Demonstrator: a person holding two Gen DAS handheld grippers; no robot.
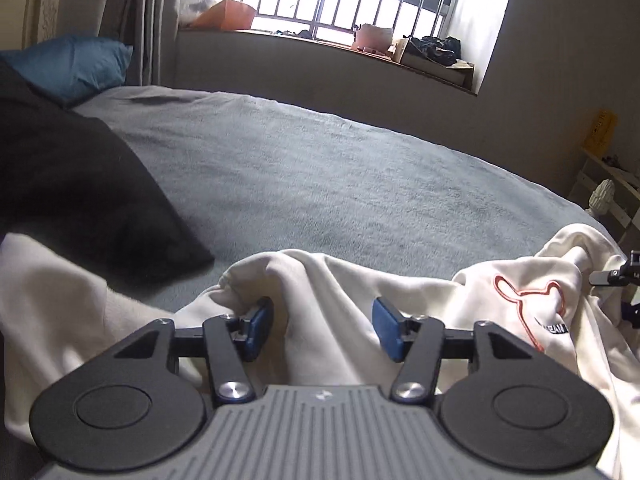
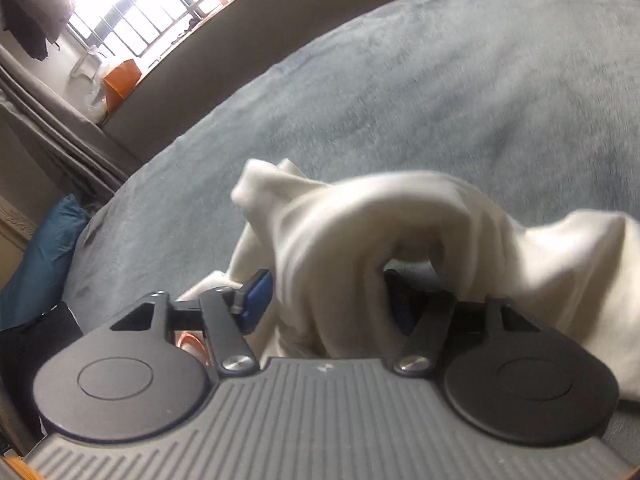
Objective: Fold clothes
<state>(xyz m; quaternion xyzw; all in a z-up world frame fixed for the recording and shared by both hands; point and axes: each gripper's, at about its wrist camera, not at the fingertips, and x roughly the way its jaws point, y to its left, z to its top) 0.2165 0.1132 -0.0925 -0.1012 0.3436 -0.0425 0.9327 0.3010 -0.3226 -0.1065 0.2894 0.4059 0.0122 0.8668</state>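
Loosely crumpled, the white sweatshirt (image 1: 340, 300) shows a red outline logo (image 1: 520, 300).

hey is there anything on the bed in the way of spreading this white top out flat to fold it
Mostly no. The white top is bunched at the near edge under the open left gripper, and the grey bedspread beyond it lies bare. Only the black cloth on the left, touching the garment's left part, could crowd that side.

Ahead of my left gripper (image 1: 324, 330) the grey blanket (image 1: 320, 176) lies bare. A black cushion (image 1: 80, 188) blocks the left. The bunched white garment (image 2: 400, 232) crowds my right gripper (image 2: 332, 300).
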